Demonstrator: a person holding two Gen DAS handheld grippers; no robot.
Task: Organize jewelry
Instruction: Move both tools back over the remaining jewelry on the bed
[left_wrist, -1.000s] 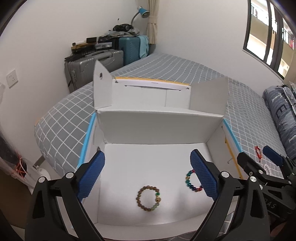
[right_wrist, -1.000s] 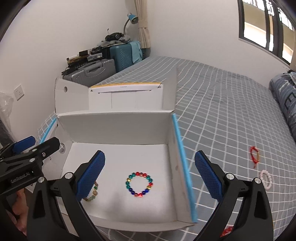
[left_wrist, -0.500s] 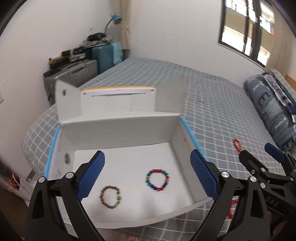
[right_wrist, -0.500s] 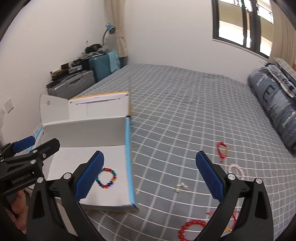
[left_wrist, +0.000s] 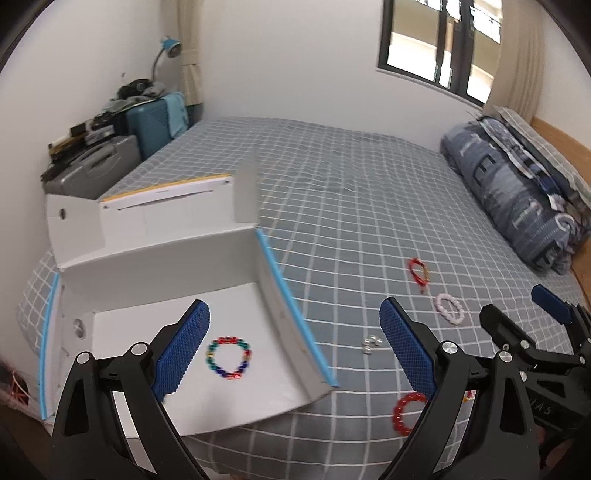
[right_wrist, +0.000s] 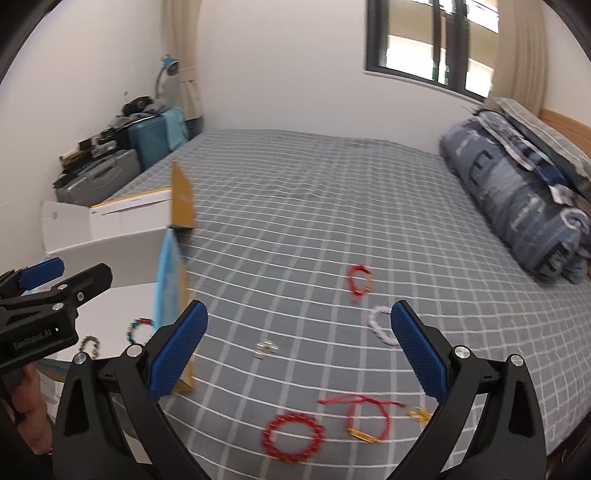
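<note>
Both grippers, left and right, jaws released, empty. Box sits at bed corner; rainbow bracelet inside. Right of box's blue edge: silver bits, red bracelet, pink bracelet on open bedspread.

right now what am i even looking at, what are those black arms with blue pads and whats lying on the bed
Those are two handheld grasping tools, one in each of a person's hands, each carrying a camera that looks out between its blue pads. One picture is from the left tool, the other from the right tool. Both are open and hold nothing. On the grey checked bed stands an open white cardboard box with a rainbow bead bracelet inside. Loose on the sheet lie a red bead bracelet, a red cord bracelet, a pink bead bracelet, a smaller red one and small silver pieces.
</note>
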